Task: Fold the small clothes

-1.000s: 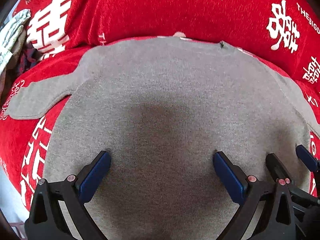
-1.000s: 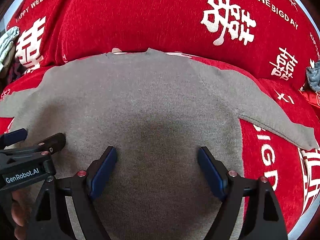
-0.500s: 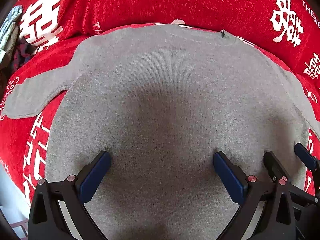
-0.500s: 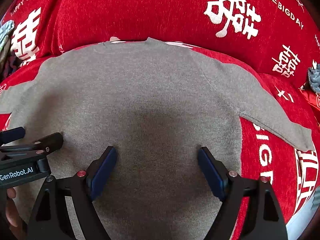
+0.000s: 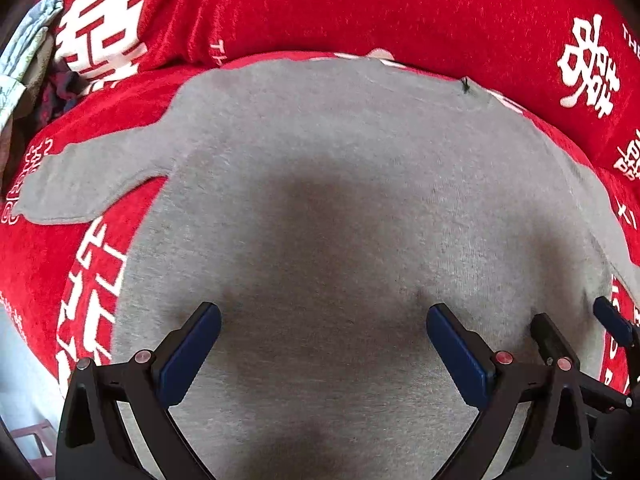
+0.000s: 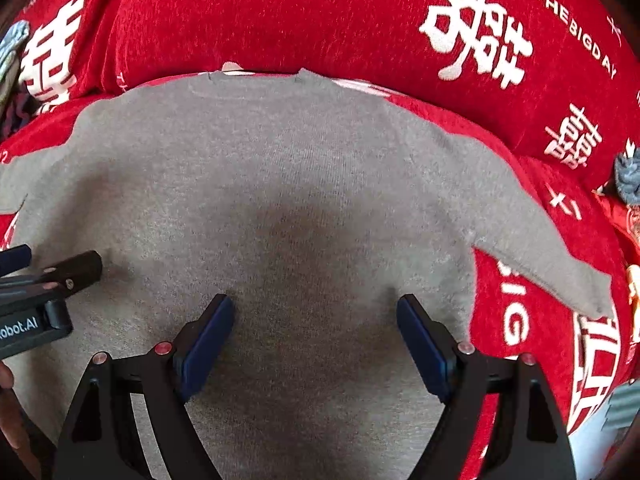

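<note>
Nearby, loose clothes (image 5: 28,60) flank the gray sweater (image 5: 340,200) on red cover (image 5: 360,8).

A red cover (image 6: 280,12) with white characters drapes the furniture.

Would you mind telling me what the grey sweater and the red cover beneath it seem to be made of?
The grey sweater looks like a fine, soft, matte knit: faint ribs show up close, perhaps wool or cotton. The red cover looks like plush chenille or velvet: short fuzzy pile with a slight sheen and white characters on it.
</note>
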Demonstrator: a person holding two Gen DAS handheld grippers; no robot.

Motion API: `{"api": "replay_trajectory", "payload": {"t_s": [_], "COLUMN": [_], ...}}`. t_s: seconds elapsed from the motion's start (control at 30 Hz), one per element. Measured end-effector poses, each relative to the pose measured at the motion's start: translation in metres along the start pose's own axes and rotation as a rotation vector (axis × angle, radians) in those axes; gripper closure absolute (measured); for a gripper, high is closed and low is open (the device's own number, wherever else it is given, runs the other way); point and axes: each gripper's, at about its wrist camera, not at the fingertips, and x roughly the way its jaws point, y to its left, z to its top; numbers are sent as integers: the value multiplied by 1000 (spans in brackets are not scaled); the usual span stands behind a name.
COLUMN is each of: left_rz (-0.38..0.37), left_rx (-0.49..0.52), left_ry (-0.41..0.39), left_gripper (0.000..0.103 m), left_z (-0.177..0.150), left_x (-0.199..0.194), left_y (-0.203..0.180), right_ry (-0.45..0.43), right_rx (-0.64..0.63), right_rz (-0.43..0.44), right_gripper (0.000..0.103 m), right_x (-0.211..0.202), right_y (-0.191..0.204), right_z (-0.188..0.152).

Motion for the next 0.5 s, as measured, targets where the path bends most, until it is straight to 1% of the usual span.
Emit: {"api": "replay_trajectory", "payload": {"t_s": [0.07,0.23,0.5], "left_rz": [10,18,33], "left_rx": [-2,-7,32], "left_ry": [-8,-33,-82], "left_gripper": [0,0,0], "left_z": [1,5,10], "left_x": [-3,-13,-29], "left_y": [2,3,-13], "right_ry": [-23,-66,-115], "right_rx": [-5,-8,15], "right_rz": [-16,-22,-30], "right_gripper": [17,17,17], "right_x": [-6,-18,-31], "right_y": [0,1,-8], "right_z": [2,9,19]}}
